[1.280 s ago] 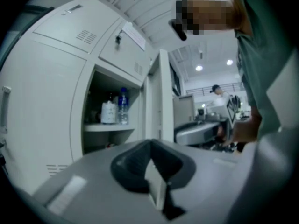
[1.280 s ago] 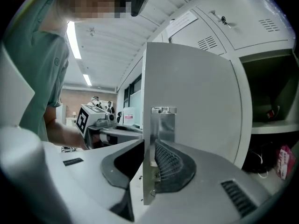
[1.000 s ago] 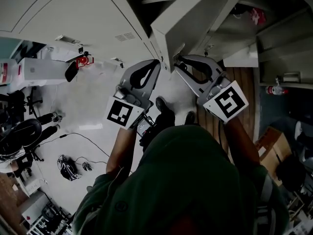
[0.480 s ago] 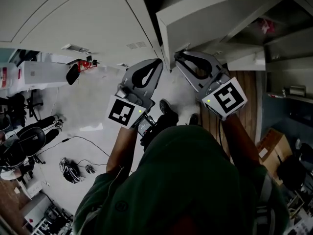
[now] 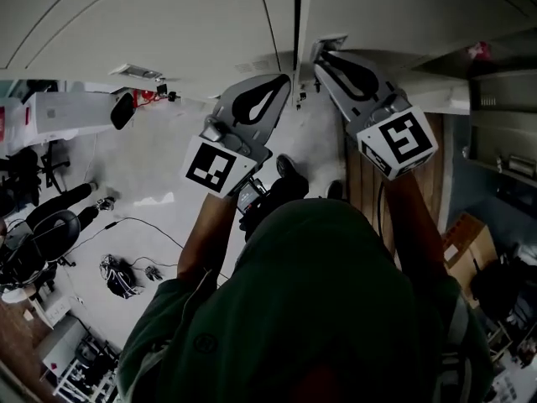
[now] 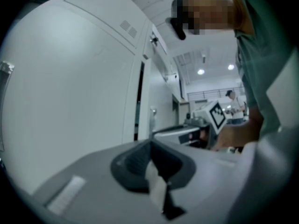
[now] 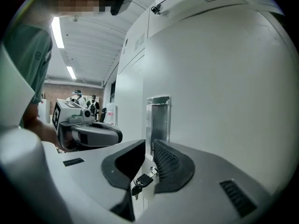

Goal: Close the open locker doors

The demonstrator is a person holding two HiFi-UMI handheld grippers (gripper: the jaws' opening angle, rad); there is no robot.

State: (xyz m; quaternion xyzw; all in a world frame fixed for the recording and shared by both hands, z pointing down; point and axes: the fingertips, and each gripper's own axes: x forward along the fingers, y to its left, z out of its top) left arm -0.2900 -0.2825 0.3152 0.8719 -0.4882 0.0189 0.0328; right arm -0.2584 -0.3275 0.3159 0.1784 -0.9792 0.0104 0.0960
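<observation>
**Nose to the door, almost home**

I have my right claw (image 5: 323, 54) set tip-first against the open locker door (image 5: 403, 7), right at its metal handle plate (image 7: 158, 120). That is the free edge of the door, where a push turns it most easily. My jaws stand a narrow slit apart and pinch nothing. Through the slit I see the key (image 7: 141, 181) hanging in the lock, beyond my pads, not between them. I judge this a push, not a grab.

The door looks nearly flush — only a dark seam (image 5: 296, 7) parts it from the neighbouring door (image 5: 151, 23). My left claw (image 5: 283, 81) hangs just beside that seam, pressed almost together and empty, perhaps ready to steady the closing edge. I cannot tell whether it touches the neighbouring door. A firm last shove should seat the latch.
</observation>
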